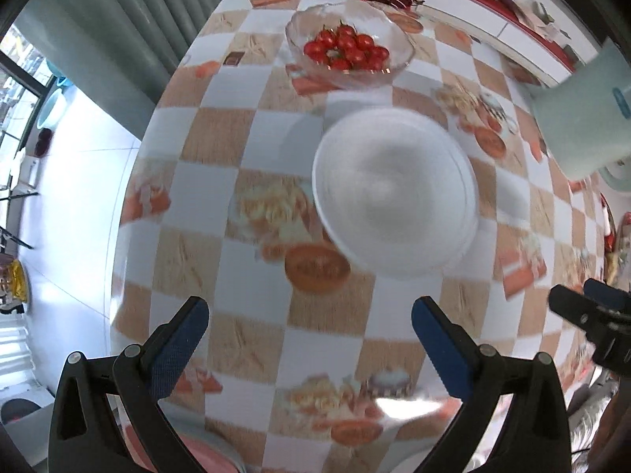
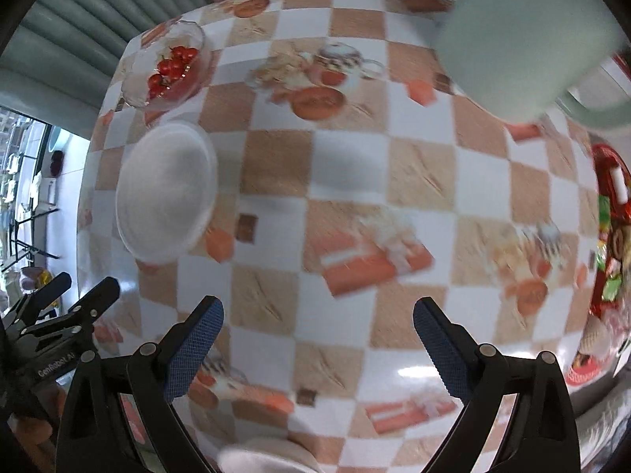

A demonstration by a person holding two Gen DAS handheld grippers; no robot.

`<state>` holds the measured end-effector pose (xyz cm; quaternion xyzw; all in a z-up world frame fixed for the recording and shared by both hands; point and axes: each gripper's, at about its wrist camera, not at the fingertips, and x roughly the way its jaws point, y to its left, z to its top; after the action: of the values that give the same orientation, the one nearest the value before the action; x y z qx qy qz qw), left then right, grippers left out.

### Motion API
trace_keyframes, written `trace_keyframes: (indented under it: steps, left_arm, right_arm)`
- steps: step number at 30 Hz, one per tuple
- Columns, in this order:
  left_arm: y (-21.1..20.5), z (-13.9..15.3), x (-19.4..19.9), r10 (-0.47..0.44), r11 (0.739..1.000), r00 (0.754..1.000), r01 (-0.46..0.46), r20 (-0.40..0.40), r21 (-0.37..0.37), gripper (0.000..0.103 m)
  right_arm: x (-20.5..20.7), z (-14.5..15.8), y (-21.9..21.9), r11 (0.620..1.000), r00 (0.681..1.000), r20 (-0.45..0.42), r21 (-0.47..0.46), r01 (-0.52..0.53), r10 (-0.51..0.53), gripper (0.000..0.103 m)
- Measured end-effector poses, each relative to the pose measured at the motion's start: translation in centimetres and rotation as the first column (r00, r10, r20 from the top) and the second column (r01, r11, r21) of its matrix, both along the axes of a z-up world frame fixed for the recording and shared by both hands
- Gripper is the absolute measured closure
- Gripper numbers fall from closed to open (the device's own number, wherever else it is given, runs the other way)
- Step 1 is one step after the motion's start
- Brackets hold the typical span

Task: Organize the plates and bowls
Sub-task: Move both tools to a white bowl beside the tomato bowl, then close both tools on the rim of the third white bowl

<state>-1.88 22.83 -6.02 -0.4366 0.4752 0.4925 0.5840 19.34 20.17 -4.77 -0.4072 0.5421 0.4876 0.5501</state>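
White bowl [image 1: 394,193] rests on the checked counter [image 1: 252,331], just beside a glass bowl [image 1: 351,49] holding cherry tomatoes [image 1: 345,49]. Left tool [image 1: 309,327] hovers above the counter, jaws spread wide, nothing between them. Right tool [image 2: 318,329] likewise stands open and empty.

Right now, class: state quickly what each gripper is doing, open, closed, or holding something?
Left gripper: open, holding nothing.
Right gripper: open, holding nothing.
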Motion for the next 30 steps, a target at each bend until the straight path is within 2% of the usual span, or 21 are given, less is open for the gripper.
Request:
trace_keyframes:
  steps: [13, 18, 20, 23, 24, 25, 26, 27, 28, 29, 30]
  left_arm:
    - [5.9, -2.4, 1.5, 0.008, 0.999, 0.993, -0.004, -0.119, 0.033, 0.0]
    - [7.1, -3.9, 1.6, -0.004, 1.0, 0.992, 0.006, -0.127, 0.018, 0.0]
    - [7.7, -4.7, 1.7, -0.019, 1.0, 0.991, 0.02, -0.131, 0.005, 0.003]
    - [8.1, -5.6, 1.6, -0.034, 0.999, 0.992, 0.032, -0.119, -0.02, 0.013]
    - [8.3, -6.0, 1.7, -0.04, 0.999, 0.992, 0.037, -0.118, -0.026, 0.017]
    - [8.5, -6.3, 1.8, -0.046, 0.999, 0.992, 0.043, -0.115, -0.03, 0.026]
    - [8.6, -6.5, 1.9, -0.05, 0.998, 0.992, 0.047, -0.113, -0.036, 0.029]
    - [8.7, -6.9, 1.9, -0.057, 0.998, 0.993, 0.052, -0.099, -0.046, 0.034]
    - [8.9, -6.9, 2.0, -0.059, 0.998, 0.995, 0.055, -0.079, -0.043, 0.038]
    - [9.0, -6.8, 2.1, -0.064, 0.997, 0.997, 0.062, -0.052, -0.04, 0.041]
    - [9.1, -6.8, 2.2, -0.074, 0.996, 0.997, 0.072, -0.029, -0.05, 0.05]
  right_arm:
    - [-2.4, -3.2, 6.5, 0.998, 0.997, -0.044, -0.002, 0.058, -0.058, 0.005]
    - [-3.7, -4.9, 7.9, 0.999, 0.998, -0.043, -0.016, 0.034, -0.035, 0.005]
    - [-4.1, -5.6, 8.3, 0.999, 0.999, -0.044, -0.027, 0.031, -0.032, 0.005]
    - [-4.4, -6.2, 8.6, 0.999, 0.998, -0.048, -0.029, 0.029, -0.03, 0.006]
    - [-4.5, -6.3, 8.7, 0.999, 0.999, -0.046, -0.029, 0.025, -0.026, 0.008]
    - [-4.7, -6.5, 8.8, 0.999, 0.999, -0.049, -0.031, 0.02, -0.021, 0.018]
    - [-4.8, -6.7, 8.8, 0.999, 0.998, -0.052, -0.039, 0.02, -0.022, 0.025]
    - [-4.8, -7.1, 8.8, 0.998, 0.997, -0.065, -0.055, 0.03, -0.033, 0.04]
    - [-4.7, -7.6, 8.7, 0.996, 0.995, -0.087, -0.078, 0.048, -0.055, 0.049]
    - [-4.7, -7.4, 8.7, 0.996, 0.994, -0.086, -0.063, 0.058, -0.063, 0.05]
    - [-4.9, -7.5, 8.7, 0.996, 0.993, -0.104, -0.066, 0.051, -0.058, 0.06]
